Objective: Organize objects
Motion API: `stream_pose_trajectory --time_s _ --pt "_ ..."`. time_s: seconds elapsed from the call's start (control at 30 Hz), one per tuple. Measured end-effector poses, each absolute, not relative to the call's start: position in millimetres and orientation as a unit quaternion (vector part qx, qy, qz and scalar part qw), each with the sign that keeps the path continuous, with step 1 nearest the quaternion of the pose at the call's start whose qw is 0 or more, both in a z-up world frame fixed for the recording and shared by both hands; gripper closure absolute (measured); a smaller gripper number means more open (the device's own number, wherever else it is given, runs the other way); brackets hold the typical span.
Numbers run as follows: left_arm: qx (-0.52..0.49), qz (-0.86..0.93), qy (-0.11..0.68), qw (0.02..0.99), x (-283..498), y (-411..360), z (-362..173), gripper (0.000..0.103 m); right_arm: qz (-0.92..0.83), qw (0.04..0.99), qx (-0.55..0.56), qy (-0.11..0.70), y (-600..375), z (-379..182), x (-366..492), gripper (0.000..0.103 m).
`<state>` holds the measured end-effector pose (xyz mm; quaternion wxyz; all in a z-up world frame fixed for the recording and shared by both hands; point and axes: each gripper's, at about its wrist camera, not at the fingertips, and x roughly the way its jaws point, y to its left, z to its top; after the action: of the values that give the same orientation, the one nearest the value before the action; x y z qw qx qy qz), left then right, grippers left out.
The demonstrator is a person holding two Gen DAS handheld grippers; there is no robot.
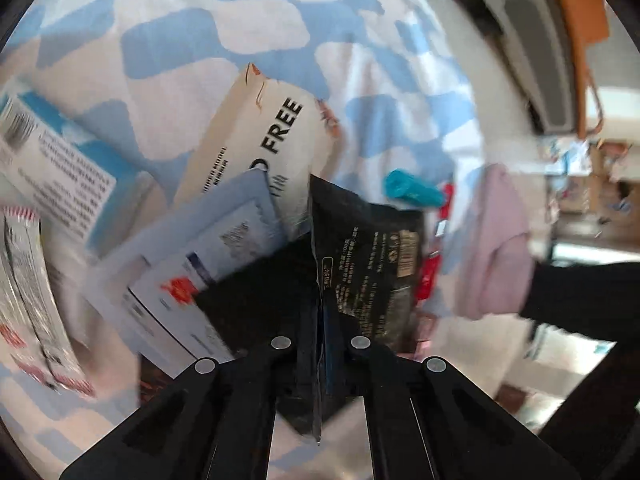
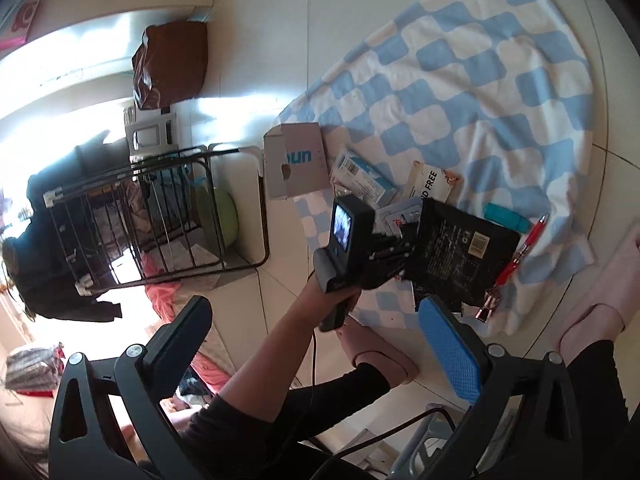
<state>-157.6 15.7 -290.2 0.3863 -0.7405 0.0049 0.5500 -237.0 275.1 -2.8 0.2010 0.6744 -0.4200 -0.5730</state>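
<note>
Two grippers over the checked cloth, one clamped on a black pouch

Left gripper (image 1: 320,344): its jaws are pressed together on the edge seam of the black pouch (image 1: 368,256), with the seam running straight down between the two pads. From the pinch the pouch spreads away from the jaws, printed back face showing, its long side leading off ahead and to the right. In the right wrist view the same pouch (image 2: 460,256) stands tilted up off the blue-and-white checked cloth (image 2: 480,80), one edge raised at the gripper. The person's left hand (image 2: 336,292) grips the handle from below, forearm stretched out from a dark sleeve, the gripper angled downward.

Just beyond the jaws lie a pale blue packet (image 1: 224,236) and a cream box printed "FREE" (image 1: 264,140); right of the pouch are a teal cap-shaped piece (image 1: 412,190) and a red pen (image 2: 524,248).

Right gripper (image 2: 328,356): jaws spread wide, nothing between them, held back from the pile above the tiled floor (image 2: 248,80).
</note>
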Motion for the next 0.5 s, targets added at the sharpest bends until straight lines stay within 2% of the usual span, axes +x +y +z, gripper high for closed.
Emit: stream_pose_trajectory --time_s 0.2,0.33,0.5 --pt "-0.734 0.553 -0.079 0.387 -157.2 -1.5 -265.3 0.103 -0.576 0.191 0.662 -0.439 283.9 0.5 -241.2 0.0" --pt "-0.713 0.566 -0.123 0.395 -158.8 -20.2 -230.8 0.103 -0.584 0.199 0.654 -0.439 282.9 8.7 -244.3 0.0" --pt "-0.681 0.59 -0.137 0.411 -162.2 -34.6 -179.7 0.103 -0.603 0.205 0.648 -0.417 278.0 21.5 -246.3 0.0"
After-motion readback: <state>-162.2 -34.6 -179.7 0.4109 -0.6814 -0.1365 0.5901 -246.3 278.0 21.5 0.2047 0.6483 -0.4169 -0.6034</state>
